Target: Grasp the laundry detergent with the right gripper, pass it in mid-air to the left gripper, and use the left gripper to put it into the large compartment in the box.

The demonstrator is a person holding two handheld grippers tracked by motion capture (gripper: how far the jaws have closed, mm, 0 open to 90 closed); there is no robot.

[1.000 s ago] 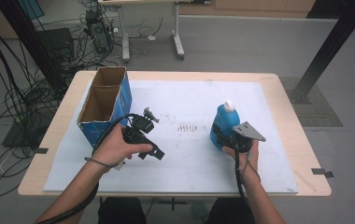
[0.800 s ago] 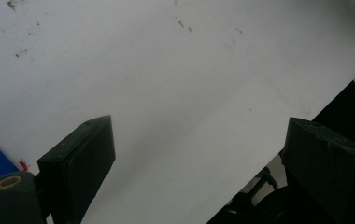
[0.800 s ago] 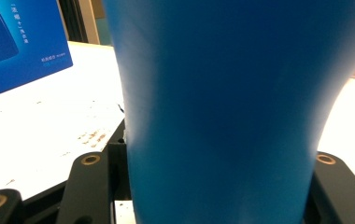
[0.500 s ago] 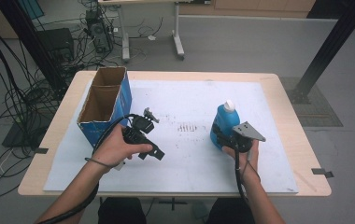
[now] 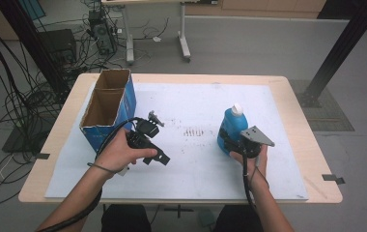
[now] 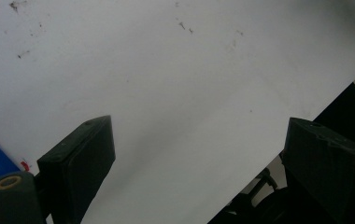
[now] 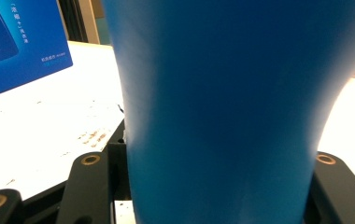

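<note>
A blue bottle (image 5: 232, 128) with a white cap stands upright on the white mat (image 5: 196, 169), right of centre. My right gripper (image 5: 231, 145) is shut on its lower body from the near side. In the right gripper view the bottle (image 7: 222, 102) sits between the two black jaws, and my right gripper (image 7: 213, 186) presses on both of its sides. My left gripper (image 5: 156, 151) is held in a hand left of centre, just above the mat. In the left gripper view my left gripper (image 6: 199, 126) is open, with bare mat between its jaws.
An open cardboard box (image 5: 106, 108) with blue sides stands at the table's left, close to the left hand. Its blue wall (image 7: 17, 42) shows beyond the bottle. Cables trail from both grippers. The wooden table edge (image 5: 317, 145) frames the mat.
</note>
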